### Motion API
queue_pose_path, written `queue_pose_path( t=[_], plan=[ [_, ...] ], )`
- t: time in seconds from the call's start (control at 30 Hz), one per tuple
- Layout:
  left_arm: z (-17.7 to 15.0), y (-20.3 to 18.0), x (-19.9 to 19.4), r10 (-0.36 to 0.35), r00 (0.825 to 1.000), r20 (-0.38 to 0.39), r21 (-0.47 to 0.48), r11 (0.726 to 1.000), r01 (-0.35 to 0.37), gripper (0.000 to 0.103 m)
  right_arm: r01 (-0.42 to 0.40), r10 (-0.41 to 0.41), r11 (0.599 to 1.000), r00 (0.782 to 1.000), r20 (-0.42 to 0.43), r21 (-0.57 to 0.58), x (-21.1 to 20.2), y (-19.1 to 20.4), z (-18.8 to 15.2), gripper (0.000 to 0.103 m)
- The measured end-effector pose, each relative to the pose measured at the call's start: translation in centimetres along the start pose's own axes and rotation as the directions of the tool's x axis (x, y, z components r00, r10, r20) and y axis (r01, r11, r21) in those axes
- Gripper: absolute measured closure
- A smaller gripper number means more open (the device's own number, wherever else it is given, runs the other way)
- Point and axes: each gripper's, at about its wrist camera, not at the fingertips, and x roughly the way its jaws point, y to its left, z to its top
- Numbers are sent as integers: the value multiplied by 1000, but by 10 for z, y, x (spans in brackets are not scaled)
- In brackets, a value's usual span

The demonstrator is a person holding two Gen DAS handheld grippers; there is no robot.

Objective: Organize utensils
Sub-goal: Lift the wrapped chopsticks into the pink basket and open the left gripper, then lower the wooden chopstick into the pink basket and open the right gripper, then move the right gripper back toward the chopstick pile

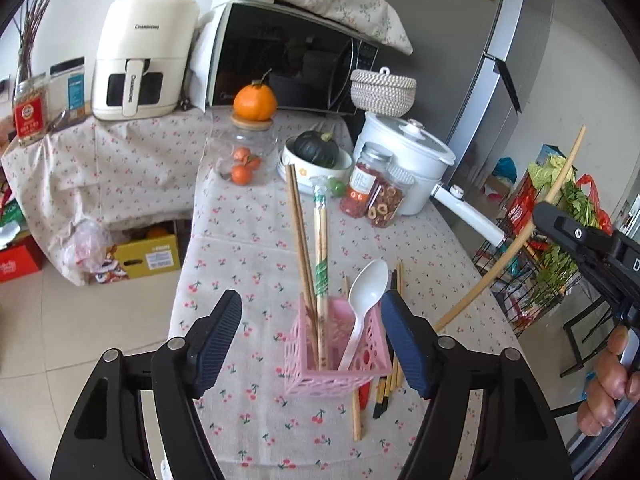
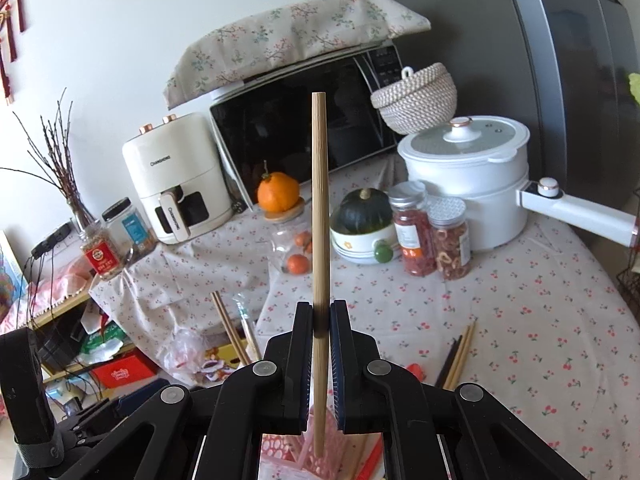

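Observation:
A pink plastic basket [image 1: 336, 364] stands on the cherry-print tablecloth [image 1: 248, 240]. It holds a pair of brown chopsticks [image 1: 300, 240], a wrapped pair with green print [image 1: 320, 248] and a white spoon [image 1: 366, 292]. My left gripper [image 1: 310, 308] is open, one pad on each side of the basket and neither pressing on it. Several loose chopsticks [image 1: 394, 364] lie just right of the basket. My right gripper [image 2: 321, 312] is shut on a bamboo chopstick [image 2: 320, 200], held upright above the basket [image 2: 280, 452]. The left wrist view shows that gripper [image 1: 560, 224] at the right, off the table's edge.
Behind the basket stand two spice jars [image 1: 372, 184], a bowl with a dark squash [image 1: 316, 152], a glass jar of oranges [image 1: 244, 156] and a white pot [image 1: 408, 152] with a long handle. A microwave [image 1: 288, 56] and an air fryer [image 1: 140, 60] sit at the back. A wire rack [image 1: 540, 264] of greens stands right of the table.

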Motion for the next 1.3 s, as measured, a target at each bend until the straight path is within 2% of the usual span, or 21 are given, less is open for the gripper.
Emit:
queue_pose_path(
  t=[0.1, 0.23, 0.33, 0.63, 0.73, 0.8, 1.0, 1.1, 1.3],
  plan=[
    [-6, 9, 2, 25, 996, -91, -29, 999, -28, 25, -13, 14, 1000, 1000, 10, -27, 5, 12, -1, 96],
    [-14, 21, 8, 42, 986, -162, -69, 996, -54, 24, -11, 11, 998, 1000, 1, -57, 17, 23, -5, 96],
    [-16, 27, 11, 61, 981, -183, -73, 995, -75, 24, -9, 7, 998, 1000, -25, -61, 29, 27, -9, 96],
    [-17, 28, 14, 63, 977, -206, -64, 995, -78, 24, -5, -5, 996, 993, -117, -85, 62, 31, -25, 93],
    [-17, 25, 16, 62, 976, -209, -52, 996, -74, 24, -9, -2, 997, 992, -128, -83, 63, 29, -26, 80],
    [-19, 22, 16, 60, 976, -209, -42, 997, -71, 21, -8, 0, 997, 993, -116, -75, 59, 25, -25, 63],
    [-24, 15, 19, 41, 977, -209, -51, 997, -52, 17, 37, -43, 997, 993, -106, -62, 50, -4, -23, 39],
    [-27, 13, 20, 53, 982, -181, -63, 996, -65, 15, 91, -99, 993, 988, -118, -68, 52, -23, -26, 31],
    [-30, 11, 27, 29, 978, -208, -105, 993, -52, 15, 198, -207, 978, 958, -198, -68, 71, -69, -42, 25]
  ],
)
